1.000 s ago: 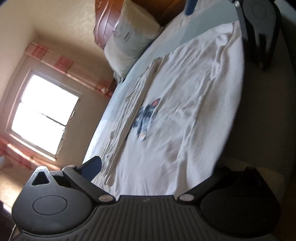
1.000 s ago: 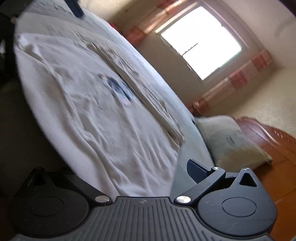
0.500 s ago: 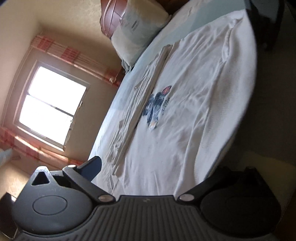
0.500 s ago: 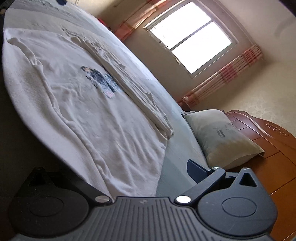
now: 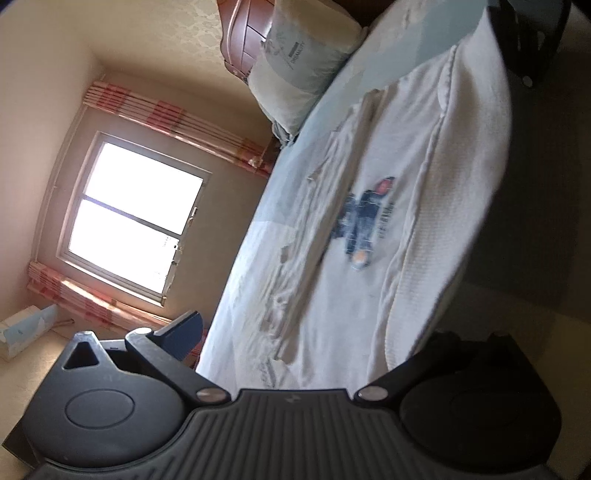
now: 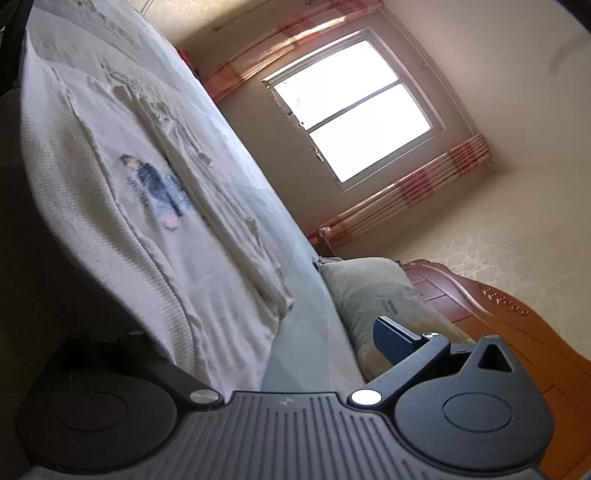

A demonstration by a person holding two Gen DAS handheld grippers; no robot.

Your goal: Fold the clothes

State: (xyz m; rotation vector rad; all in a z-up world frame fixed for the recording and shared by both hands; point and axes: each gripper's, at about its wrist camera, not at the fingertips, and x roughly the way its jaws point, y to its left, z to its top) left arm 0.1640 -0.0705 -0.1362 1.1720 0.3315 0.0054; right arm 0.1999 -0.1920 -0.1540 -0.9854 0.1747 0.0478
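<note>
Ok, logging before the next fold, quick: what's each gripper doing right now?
Left gripper: open, holding nothing.
Right gripper: open, holding nothing.

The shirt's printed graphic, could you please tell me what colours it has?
Mostly dark navy blue, with small red and orange patches, on the white shirt; clearest in the left wrist view.

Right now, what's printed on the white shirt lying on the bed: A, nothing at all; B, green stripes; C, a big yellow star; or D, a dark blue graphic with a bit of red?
D: the white shirt spread on the bed carries a dark blue graphic with a small red patch at one end.
</note>
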